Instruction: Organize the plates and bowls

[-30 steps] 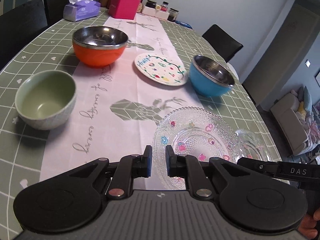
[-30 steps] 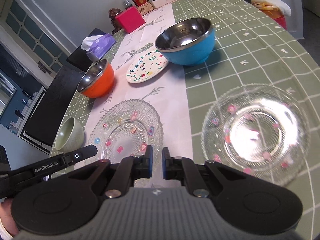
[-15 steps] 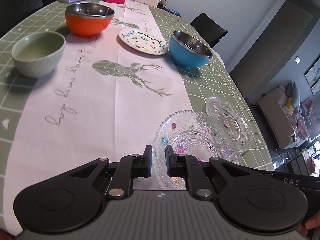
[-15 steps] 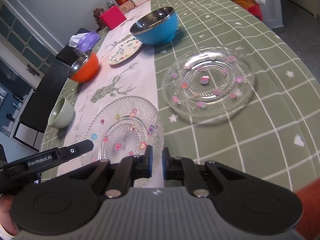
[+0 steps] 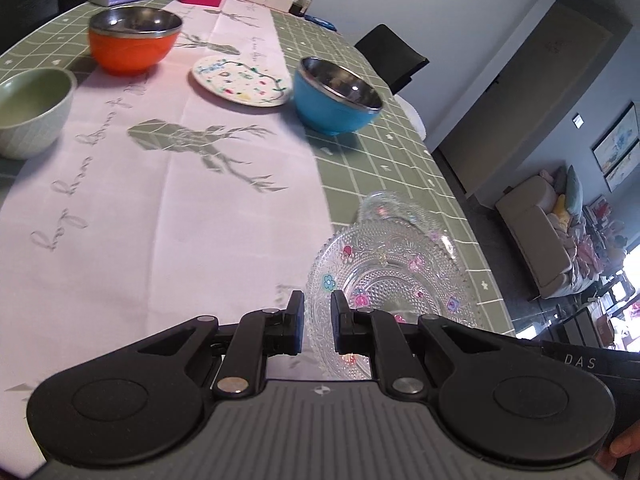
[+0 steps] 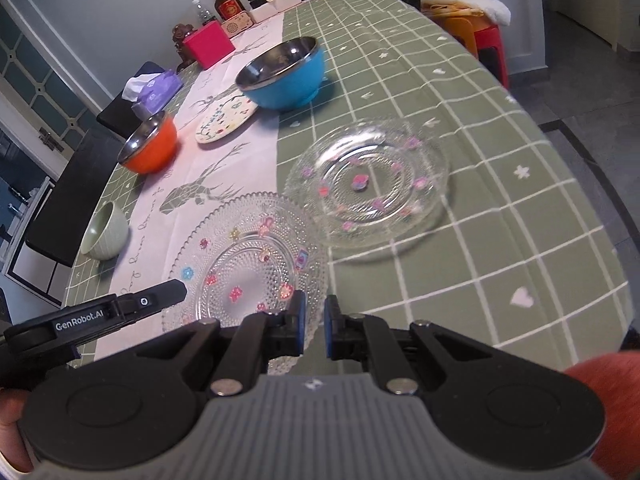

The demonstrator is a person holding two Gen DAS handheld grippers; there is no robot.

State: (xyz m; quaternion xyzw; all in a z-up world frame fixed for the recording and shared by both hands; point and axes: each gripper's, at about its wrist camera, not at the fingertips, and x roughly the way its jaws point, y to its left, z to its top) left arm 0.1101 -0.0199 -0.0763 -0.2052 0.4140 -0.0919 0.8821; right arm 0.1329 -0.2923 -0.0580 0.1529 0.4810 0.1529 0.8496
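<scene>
A beaded glass plate (image 5: 394,276) (image 6: 248,260) with small flower decals is gripped by its rim from two sides. My left gripper (image 5: 318,320) is shut on the rim nearest to it. My right gripper (image 6: 314,326) is shut on the opposite rim. The plate's far edge overlaps the near rim of a smoother glass plate (image 6: 368,184) (image 5: 396,210) lying on the green checked cloth. In the right wrist view my left gripper (image 6: 172,294) reaches in from the left.
Farther along the table (image 6: 500,216) stand a blue bowl (image 5: 336,96), a painted white plate (image 5: 240,80), an orange bowl (image 5: 134,42) and a green ceramic bowl (image 5: 30,112). Boxes, jars and a bottle (image 6: 228,4) crowd the far end. The table edge (image 5: 472,236) runs just right of the glass plates.
Both grippers have carried the beaded plate sideways toward the smoother glass plate; a gap separated the two plates, and now their rims overlap. Both grips are unchanged.
</scene>
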